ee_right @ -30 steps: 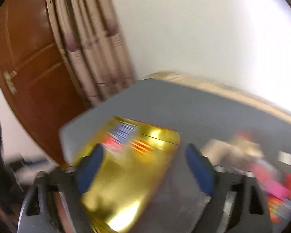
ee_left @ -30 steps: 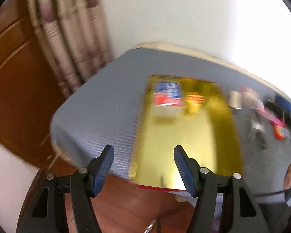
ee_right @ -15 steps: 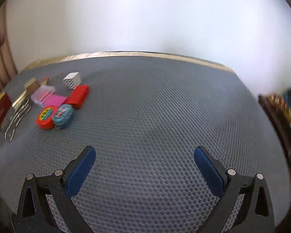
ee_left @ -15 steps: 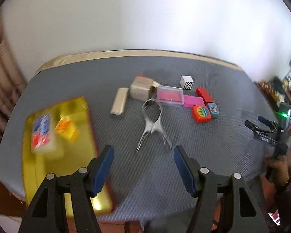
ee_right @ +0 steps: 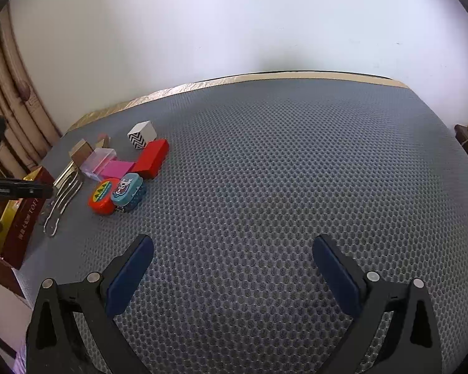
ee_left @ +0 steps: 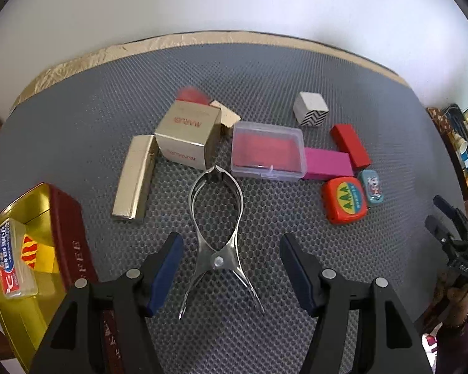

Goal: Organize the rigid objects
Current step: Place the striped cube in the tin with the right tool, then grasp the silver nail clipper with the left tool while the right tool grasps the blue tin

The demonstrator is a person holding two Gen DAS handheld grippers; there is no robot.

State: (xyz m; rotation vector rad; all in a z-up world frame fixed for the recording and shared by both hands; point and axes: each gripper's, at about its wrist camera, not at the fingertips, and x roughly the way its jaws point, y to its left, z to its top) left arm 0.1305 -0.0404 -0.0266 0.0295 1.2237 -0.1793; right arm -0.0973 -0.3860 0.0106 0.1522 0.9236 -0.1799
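Grey mesh covered your tabletop [ee_left: 265, 71], where one steel nutcracker [ee_left: 216, 218], two gold boxes, one clear case [ee_left: 268, 152], one pink block and one red block lay clustered. Your left claw [ee_left: 229, 268] hung spread above the nutcracker; your right claw [ee_right: 232, 275] gaped over bare mesh.

The left wrist camera looks steeply down from close above the table [ee_left: 78, 131], past its own tool [ee_left: 229, 255], with the tongs [ee_left: 216, 215] right beneath and the tin [ee_left: 62, 218] at lower left. The right wrist camera sits further right, facing across mostly bare table toward the wall. Both views share the cluster of boxes [ee_right: 149, 159], seen far left in the right view.
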